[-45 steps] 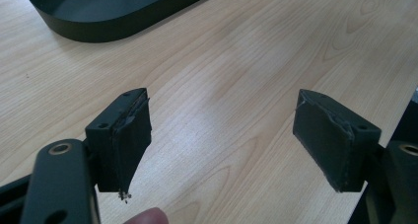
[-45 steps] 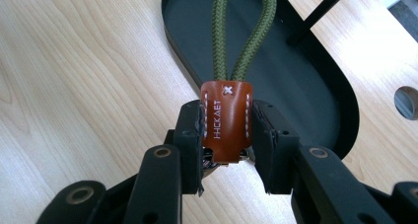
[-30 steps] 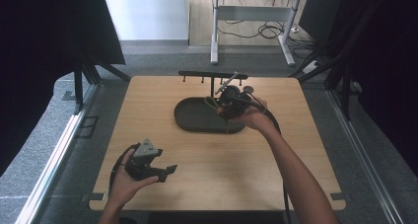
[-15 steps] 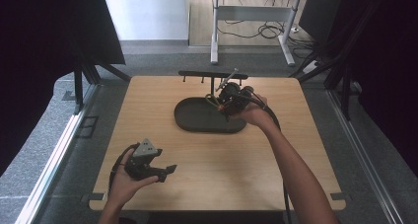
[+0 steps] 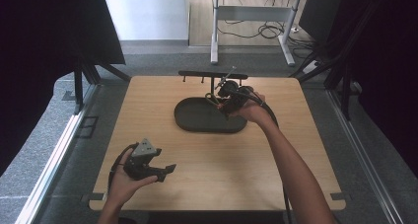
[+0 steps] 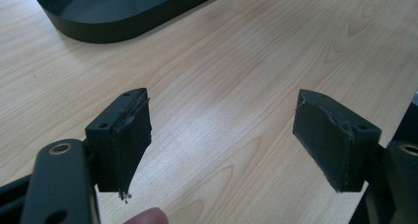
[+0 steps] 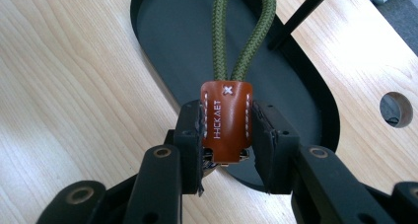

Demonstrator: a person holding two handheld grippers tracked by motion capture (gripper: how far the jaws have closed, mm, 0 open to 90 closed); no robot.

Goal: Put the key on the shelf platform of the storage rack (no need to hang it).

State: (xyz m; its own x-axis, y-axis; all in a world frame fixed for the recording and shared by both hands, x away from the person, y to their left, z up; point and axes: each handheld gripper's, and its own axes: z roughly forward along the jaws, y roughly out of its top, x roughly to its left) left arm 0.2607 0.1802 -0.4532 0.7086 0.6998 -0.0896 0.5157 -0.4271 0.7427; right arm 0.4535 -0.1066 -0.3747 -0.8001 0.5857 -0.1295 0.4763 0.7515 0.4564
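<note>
The brown leather tab (image 7: 226, 121) with white stitching sits clamped between the jaws of the right gripper (image 7: 227, 135) — the two black pads press on its two sides. From the top of the tab an olive-green cord loop (image 7: 245, 31) rises away from the gripper. In the right gripper view the tab hangs above the black oval tray (image 7: 172, 41), over the end of the tray nearest that gripper; whether the tab touches the tray floor cannot be told. A thin black rod (image 7: 300, 14) stands at the tray's far rim, just beside the loop.

In the high view the right gripper (image 5: 231, 96) is held over the right end of the tray (image 5: 194, 120), which lies on the bench (image 5: 296, 184) towards its far edge, roughly midway across. Behind the tray a low black rack (image 5: 197, 75) runs along the far edge.

The left gripper (image 5: 146, 161) is in the person's hand near the bench's near left corner, well apart from the tray — its jaws stand wide, with bare wood between them (image 6: 222, 130).
</note>
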